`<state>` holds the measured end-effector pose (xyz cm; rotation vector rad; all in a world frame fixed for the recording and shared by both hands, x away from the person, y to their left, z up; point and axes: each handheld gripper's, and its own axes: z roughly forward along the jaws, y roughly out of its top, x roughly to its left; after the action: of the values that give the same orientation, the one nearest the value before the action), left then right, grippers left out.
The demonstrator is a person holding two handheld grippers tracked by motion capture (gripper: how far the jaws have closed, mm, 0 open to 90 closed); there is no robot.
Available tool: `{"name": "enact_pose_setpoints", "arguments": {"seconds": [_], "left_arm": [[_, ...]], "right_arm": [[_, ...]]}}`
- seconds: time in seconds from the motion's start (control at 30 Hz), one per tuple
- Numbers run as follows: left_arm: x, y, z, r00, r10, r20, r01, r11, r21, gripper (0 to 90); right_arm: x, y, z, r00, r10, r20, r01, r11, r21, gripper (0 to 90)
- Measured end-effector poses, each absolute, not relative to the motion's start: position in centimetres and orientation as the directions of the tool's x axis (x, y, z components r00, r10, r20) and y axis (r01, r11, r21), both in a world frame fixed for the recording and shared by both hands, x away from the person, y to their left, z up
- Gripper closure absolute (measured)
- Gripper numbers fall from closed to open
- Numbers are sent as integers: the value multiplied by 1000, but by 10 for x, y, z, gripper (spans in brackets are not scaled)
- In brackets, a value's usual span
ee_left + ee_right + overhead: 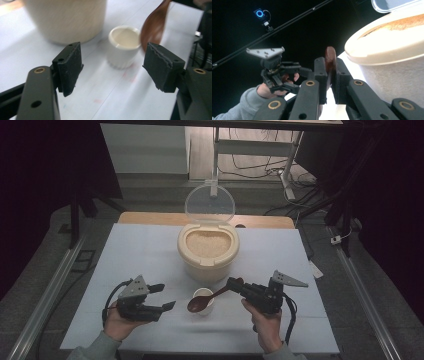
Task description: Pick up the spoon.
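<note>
Holding the wooden spoon (206, 300) by its handle in my right gripper (235, 284), jaws clamped tight on it, I have its bowl hanging over the rim of the little white cup (204, 301) near my edge of the table (140, 255). My left gripper (167, 296) sits just to the left of that cup with its jaws spread and nothing between them; in the left gripper view the cup (124, 46) stands ahead, framed between the two pads. I judge the step in hand to be steadying the cup so that rice can be spooned into it. The next move calls for easing my left gripper forward until the pads flank the cup wall, then closing gently, since a cup this light could tip or skid. After that the spoon must travel back to the big cream rice bin (208, 251) behind the cup. That bin stands with its clear lid (210, 202) flipped up, and pale rice (207, 243) fills it close to the rim. The cup looks empty to me, though the blur in the left gripper view leaves me unsure of its bottom.
</note>
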<state>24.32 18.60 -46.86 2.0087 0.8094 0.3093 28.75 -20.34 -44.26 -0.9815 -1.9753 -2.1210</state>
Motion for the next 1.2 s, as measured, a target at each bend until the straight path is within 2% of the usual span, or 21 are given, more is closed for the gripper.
{"name": "enact_pose_setpoints", "arguments": {"seconds": [0.27,0.5,1.2], "left_arm": [[239,217,-497,675,729,-119,492,-324,808,253],[237,229,-504,647,754,-116,508,-312,803,247],[239,227,-508,647,754,-113,528,-335,781,211]], "right_arm": [[290,-213,-440,-787,375,489,455,-182,872,832],[291,-220,-436,-790,384,477,433,-201,879,832],[293,-234,-418,-796,406,448,375,-249,893,832]]}}
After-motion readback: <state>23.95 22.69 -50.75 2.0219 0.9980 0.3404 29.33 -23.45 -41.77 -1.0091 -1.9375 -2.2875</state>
